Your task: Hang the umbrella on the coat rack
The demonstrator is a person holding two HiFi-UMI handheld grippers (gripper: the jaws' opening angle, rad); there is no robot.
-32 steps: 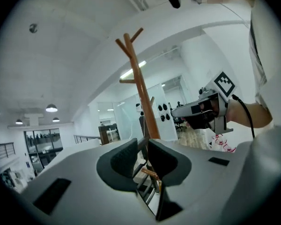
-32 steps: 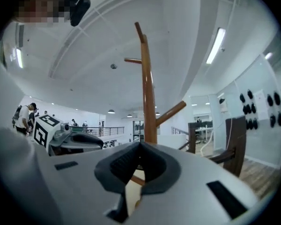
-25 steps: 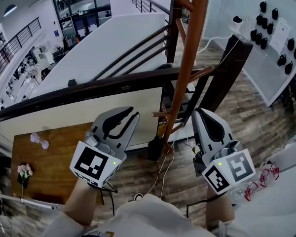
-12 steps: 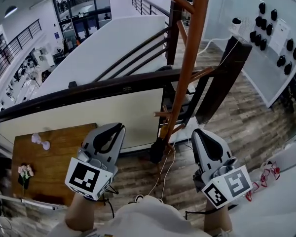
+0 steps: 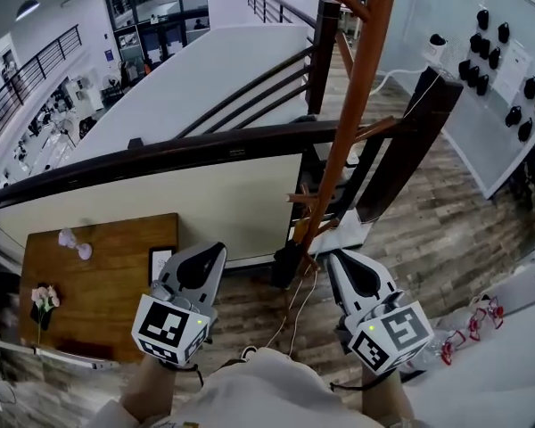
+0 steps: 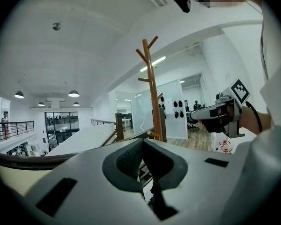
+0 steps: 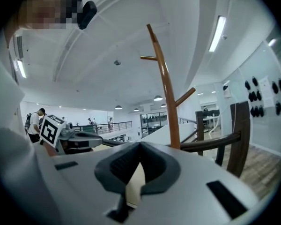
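The left white two-jaw tool [image 5: 216, 251] and the right white two-jaw tool [image 5: 333, 258] hover either side of the tall brown wooden coat rack [image 5: 352, 123]. Each has its jaws pressed together on nothing. What looks like the black folded umbrella [image 5: 285, 264] sits low at the rack's foot, just beside the dark wooden railing [image 5: 205, 150]. Whether it hangs from a peg cannot be told.

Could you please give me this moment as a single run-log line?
left gripper: shut, empty | right gripper: shut, empty | coat rack: upright ahead, untouched
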